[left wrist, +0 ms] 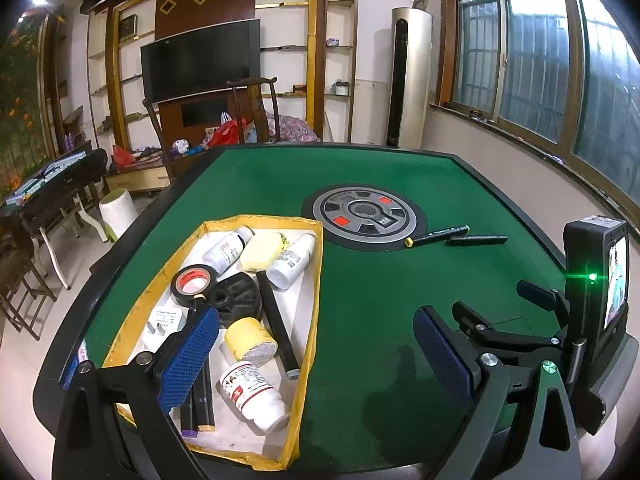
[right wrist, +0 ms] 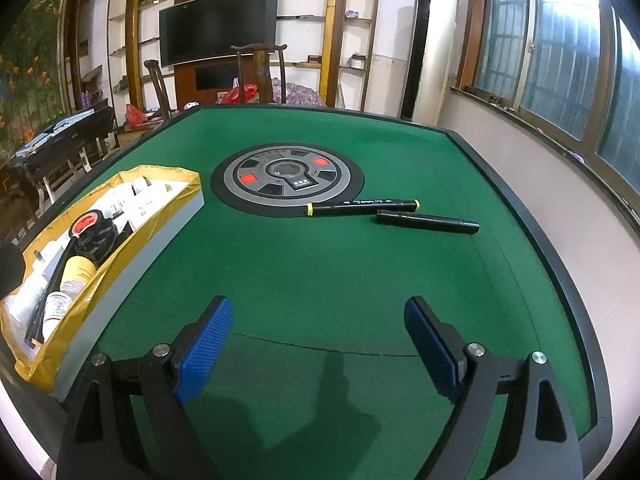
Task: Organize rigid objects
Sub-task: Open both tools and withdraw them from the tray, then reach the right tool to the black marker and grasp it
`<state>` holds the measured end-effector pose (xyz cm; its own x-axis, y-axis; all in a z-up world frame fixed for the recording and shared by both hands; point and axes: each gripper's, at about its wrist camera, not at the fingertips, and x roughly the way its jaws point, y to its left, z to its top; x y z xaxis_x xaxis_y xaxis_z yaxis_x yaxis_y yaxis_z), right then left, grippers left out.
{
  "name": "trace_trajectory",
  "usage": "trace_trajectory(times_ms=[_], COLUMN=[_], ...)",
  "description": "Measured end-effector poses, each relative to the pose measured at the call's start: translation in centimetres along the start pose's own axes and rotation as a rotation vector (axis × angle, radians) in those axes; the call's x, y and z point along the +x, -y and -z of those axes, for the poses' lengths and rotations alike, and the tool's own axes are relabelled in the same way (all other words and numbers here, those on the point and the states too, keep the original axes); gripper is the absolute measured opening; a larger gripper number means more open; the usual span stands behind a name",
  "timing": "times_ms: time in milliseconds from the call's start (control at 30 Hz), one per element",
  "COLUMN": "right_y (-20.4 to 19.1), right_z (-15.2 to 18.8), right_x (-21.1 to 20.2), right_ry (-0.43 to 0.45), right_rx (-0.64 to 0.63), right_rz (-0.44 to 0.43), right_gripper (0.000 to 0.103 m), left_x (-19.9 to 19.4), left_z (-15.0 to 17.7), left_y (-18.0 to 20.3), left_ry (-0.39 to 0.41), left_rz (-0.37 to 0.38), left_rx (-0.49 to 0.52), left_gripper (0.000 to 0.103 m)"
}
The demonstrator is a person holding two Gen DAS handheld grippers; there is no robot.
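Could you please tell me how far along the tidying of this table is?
Mostly done: the box already holds bottles, a tape roll, a charger and other bits. Nothing is in hand: the left gripper and the right gripper both have open, empty jaws. Left to do: the marker and the black pen lie on the felt beside the round centre panel.

A shallow box point(left wrist: 316, 280) with yellow walls lies on the left. In it lie white bottles point(left wrist: 252, 394), a yellow-capped jar point(left wrist: 250, 338), a roll of black tape point(left wrist: 194, 282), a black disc point(left wrist: 236, 298), a white plug point(left wrist: 164, 320) and a black stick point(left wrist: 278, 320). To the right, far from it, a black marker with yellow ends point(right wrist: 362, 206) and a black pen point(right wrist: 428, 222) lie flat, just beside each other.
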<state>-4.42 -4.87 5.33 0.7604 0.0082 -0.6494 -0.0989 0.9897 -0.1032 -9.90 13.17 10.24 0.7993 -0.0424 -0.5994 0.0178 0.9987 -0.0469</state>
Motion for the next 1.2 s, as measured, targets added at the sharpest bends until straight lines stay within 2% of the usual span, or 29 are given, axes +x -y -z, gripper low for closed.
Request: trace_trajectory(times_ms=[267, 467, 533, 633, 800, 867, 967, 1067, 1100, 1200], right_y=[0.6, 0.2, 0.5, 3.4, 11.7, 14.1, 15.5, 16.4, 16.5, 15.7], right_z=[-0.1, -0.2, -0.5, -1.8, -5.0, -6.1, -7.9, -9.1, -9.5, -9.5], right_x=[2.1, 3.3, 3.8, 5.5, 9.1, 11.2, 14.6, 17.4, 17.9, 19.0], right_ry=[-0.037, -0.066, -0.082, -0.132, -0.149, -0.178, -0.220, -0.216, -0.195, -0.222], right_rx=[0.011, -0.005, -0.009, 0.053, 0.250, 0.303, 0.276, 0.292, 0.292, 0.259], right_rz=[0.015, 0.003, -0.016, -0.063, -0.065, -0.045, -0.002, -0.056, -0.049, -0.075], right_gripper=[0.087, 0.087, 0.087, 0.087, 0.087, 0.087, 0.087, 0.088, 0.088, 0.088], left_x=[1.8, 1.2, 1.3, 2.4, 4.7, 5.2, 5.7, 5.8, 5.8, 5.9], left_z=[-0.1, -1.0, -1.5, -2.4, -2.9, -2.8, -2.7, -2.7, -2.8, -2.9], left_y=[-0.1, -1.3, -1.6, -2.1, -2.4, -2.0, -1.5, -1.7, -1.8, -1.9], left_ry=[-0.027, 0.053, 0.063, 0.034, -0.052, -0.070, -0.086, -0.092, -0.094, -0.094], left_rz=[0.010, -0.069, -0.080, -0.042, 0.054, 0.063, 0.066, 0.062, 0.061, 0.064], left_rx=[-0.018, -0.038, -0.038, -0.057, -0.121, -0.115, -0.097, -0.103, -0.103, -0.086], left_gripper=[0.099, 0.099, 0.102, 0.102, 0.102, 0.102, 0.102, 0.102, 0.102, 0.102])
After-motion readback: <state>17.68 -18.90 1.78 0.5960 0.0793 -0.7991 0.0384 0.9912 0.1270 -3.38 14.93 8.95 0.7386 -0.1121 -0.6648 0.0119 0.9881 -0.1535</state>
